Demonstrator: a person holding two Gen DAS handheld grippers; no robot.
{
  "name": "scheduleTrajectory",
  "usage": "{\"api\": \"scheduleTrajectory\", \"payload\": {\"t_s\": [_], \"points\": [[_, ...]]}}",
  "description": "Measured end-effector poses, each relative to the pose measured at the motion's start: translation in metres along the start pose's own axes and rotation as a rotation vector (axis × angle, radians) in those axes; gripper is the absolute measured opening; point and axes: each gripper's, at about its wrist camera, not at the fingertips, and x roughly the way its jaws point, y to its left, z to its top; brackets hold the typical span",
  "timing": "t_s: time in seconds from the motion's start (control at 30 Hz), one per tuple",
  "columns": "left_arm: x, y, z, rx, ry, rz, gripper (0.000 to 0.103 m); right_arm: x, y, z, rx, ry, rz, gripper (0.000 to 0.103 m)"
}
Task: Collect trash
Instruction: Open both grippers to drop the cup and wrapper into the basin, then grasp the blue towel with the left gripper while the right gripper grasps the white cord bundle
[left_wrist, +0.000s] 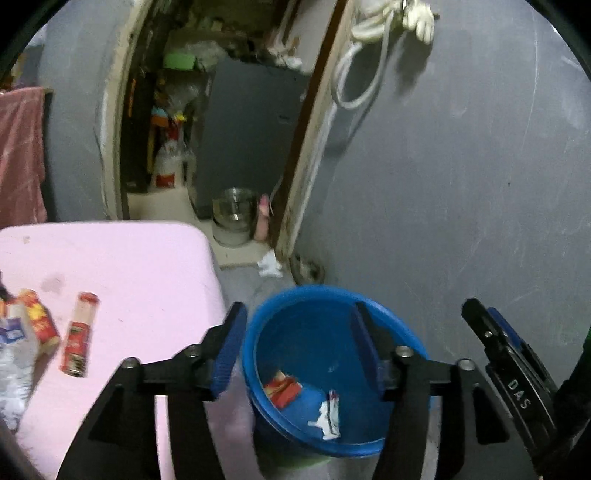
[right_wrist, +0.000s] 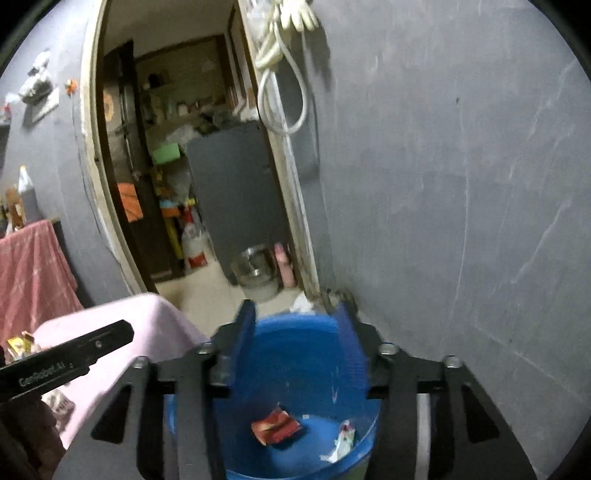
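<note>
A blue bucket (left_wrist: 288, 325) stands on the floor beside a pink-covered table (left_wrist: 140, 266). Inside it lie a red wrapper (left_wrist: 282, 389) and a crumpled white wrapper (left_wrist: 328, 413). My left gripper (left_wrist: 299, 350) is open and empty above the bucket's rim. My right gripper (right_wrist: 299, 347) is also open and empty over the bucket (right_wrist: 299, 354), with the red wrapper (right_wrist: 275, 426) and white wrapper (right_wrist: 341, 443) below it. On the table lie a red tube (left_wrist: 79, 334), a red carton (left_wrist: 38, 321) and a crumpled white plastic bag (left_wrist: 14, 369).
A grey wall (left_wrist: 461, 184) stands right of the bucket. A doorway (left_wrist: 221, 147) lies beyond, with a steel pot (left_wrist: 234, 218) on its floor and white paper scrap (left_wrist: 269, 264) near the threshold. A pink cloth (left_wrist: 20, 155) hangs at the left.
</note>
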Motion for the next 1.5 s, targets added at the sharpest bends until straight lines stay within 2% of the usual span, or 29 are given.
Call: {"api": "scheduleTrajectory", "payload": {"t_s": [0.1, 0.13, 0.17, 0.23, 0.33, 0.43, 0.67, 0.93, 1.23, 1.5], "points": [[-0.024, 0.006, 0.007, 0.003, -0.069, 0.014, 0.064, -0.014, 0.008, 0.009, -0.009, -0.061, 0.009, 0.059], [-0.033, 0.008, 0.009, 0.008, -0.096, 0.023, 0.07, -0.02, 0.01, 0.011, -0.012, -0.079, 0.008, 0.072], [-0.041, 0.009, 0.01, 0.012, -0.121, 0.03, 0.078, -0.029, 0.014, 0.014, -0.016, -0.111, 0.009, 0.079], [-0.06, 0.012, 0.01, 0.016, -0.171, 0.047, 0.085, -0.04, 0.022, 0.018, -0.027, -0.153, 0.021, 0.082], [-0.087, 0.025, 0.01, 0.014, -0.235, 0.069, 0.095, -0.059, 0.041, 0.025, -0.067, -0.206, 0.03, 0.091], [-0.109, 0.039, 0.01, 0.016, -0.276, 0.108, 0.097, -0.068, 0.057, 0.03, -0.072, -0.235, 0.058, 0.103], [-0.163, 0.077, -0.006, 0.022, -0.331, 0.221, 0.099, -0.093, 0.107, 0.025, -0.113, -0.274, 0.137, 0.103], [-0.21, 0.132, -0.032, -0.013, -0.344, 0.324, 0.101, -0.11, 0.158, 0.007, -0.146, -0.245, 0.214, 0.103], [-0.232, 0.18, -0.069, -0.056, -0.286, 0.407, 0.101, -0.1, 0.201, -0.029, -0.199, -0.143, 0.267, 0.103], [-0.213, 0.198, -0.083, -0.101, -0.167, 0.364, 0.101, -0.08, 0.219, -0.058, -0.269, -0.053, 0.279, 0.103]]}}
